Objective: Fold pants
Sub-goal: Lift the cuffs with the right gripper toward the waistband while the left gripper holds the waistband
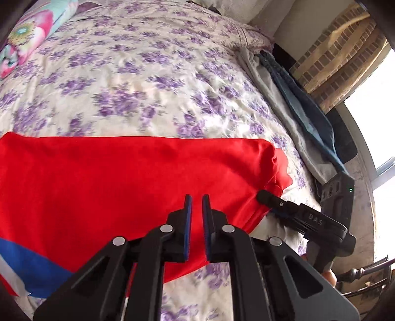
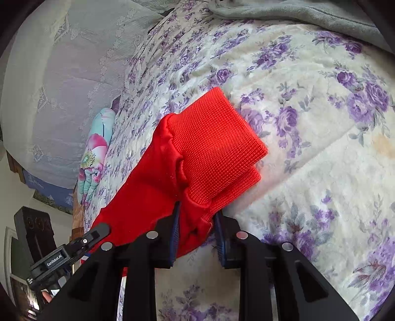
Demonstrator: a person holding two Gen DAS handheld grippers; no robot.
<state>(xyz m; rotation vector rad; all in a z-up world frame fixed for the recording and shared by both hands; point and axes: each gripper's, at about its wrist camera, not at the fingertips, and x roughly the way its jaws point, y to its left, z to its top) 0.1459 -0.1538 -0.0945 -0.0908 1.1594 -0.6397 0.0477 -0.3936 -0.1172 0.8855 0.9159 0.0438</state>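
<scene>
Red pants (image 1: pixel 118 177) with a blue and white stripe (image 1: pixel 27 266) lie flat across the floral bed. My left gripper (image 1: pixel 196 197) hovers just above the red cloth, its jaws nearly together with a narrow gap and nothing between them. My right gripper (image 2: pixel 196 212) is shut on bunched red fabric just behind the ribbed ankle cuffs (image 2: pixel 217 143), which are stacked one on the other. The right gripper also shows in the left wrist view (image 1: pixel 265 196) at the cuff end of the pants. The left gripper shows in the right wrist view (image 2: pixel 101 228).
The bed has a white sheet with purple flowers (image 1: pixel 148 74). A bright floral pillow (image 1: pixel 29 34) lies far left. Grey and dark blue clothes (image 1: pixel 296 103) lie along the bed's right edge. A grey blanket (image 2: pixel 296 14) lies at the top. A brick wall and window stand at right.
</scene>
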